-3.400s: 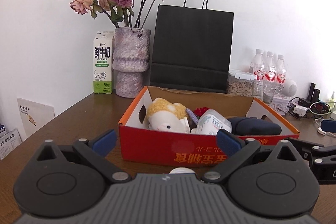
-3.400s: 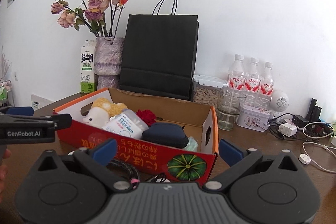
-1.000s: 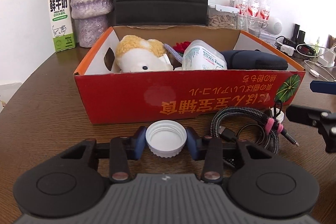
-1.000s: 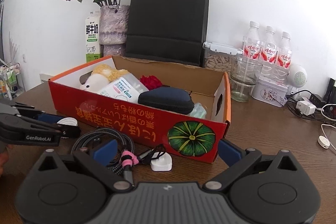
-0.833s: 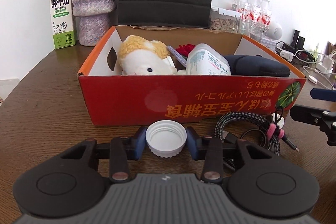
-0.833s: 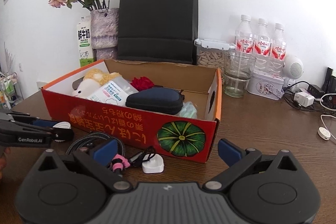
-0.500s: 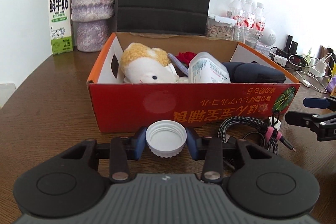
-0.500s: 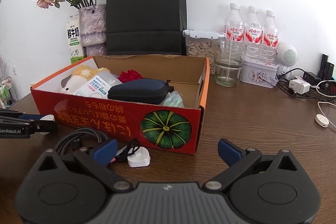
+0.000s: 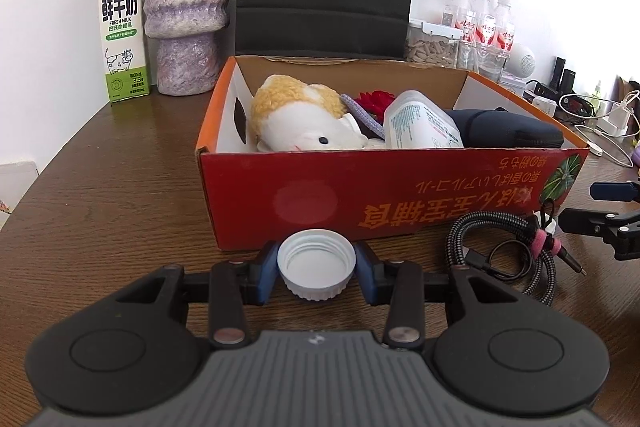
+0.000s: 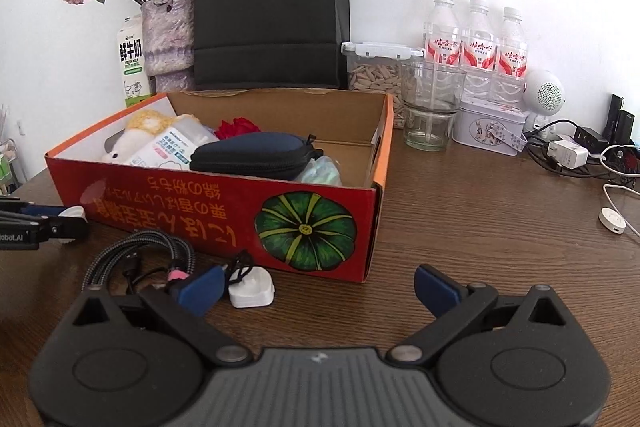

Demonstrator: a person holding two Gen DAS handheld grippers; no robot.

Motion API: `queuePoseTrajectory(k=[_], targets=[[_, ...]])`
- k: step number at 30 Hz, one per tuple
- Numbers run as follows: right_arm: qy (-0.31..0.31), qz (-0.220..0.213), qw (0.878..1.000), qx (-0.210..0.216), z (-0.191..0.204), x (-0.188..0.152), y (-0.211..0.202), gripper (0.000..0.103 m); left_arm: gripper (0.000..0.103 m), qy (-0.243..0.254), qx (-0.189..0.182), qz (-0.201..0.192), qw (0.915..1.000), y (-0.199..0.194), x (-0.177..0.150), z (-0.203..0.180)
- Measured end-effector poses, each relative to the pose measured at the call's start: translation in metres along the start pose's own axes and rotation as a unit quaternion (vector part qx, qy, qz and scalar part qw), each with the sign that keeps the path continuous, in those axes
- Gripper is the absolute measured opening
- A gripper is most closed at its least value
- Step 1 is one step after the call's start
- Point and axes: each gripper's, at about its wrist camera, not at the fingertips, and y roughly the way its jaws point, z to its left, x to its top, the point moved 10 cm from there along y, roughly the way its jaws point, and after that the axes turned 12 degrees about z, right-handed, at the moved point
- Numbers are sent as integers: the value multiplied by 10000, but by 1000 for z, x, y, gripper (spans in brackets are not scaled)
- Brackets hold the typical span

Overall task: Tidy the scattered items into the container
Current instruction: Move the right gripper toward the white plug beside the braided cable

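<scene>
While left tongs (image 9: 316, 269) clamp cap (image 9: 316, 263) | right tongs (image 10: 318, 285) agape; plug (image 10: 252, 287) visible

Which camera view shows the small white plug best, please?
The right wrist view: the white plug lies whole on the table in front of the red box, beside the right gripper's left finger. In the left wrist view only a sliver shows behind the braided cable.

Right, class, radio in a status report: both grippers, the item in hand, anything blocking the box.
Left gripper shut on white plastic screw cap. Right gripper open, empty. Red cardboard box wall ahead; braided cable coil still outside.
</scene>
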Motion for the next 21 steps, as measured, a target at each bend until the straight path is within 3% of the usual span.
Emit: queuePoseTrajectory(k=[21], targets=[[60, 93, 9999, -53, -2, -1, 3, 101, 41, -63, 23, 78, 9999, 3, 0, 2]])
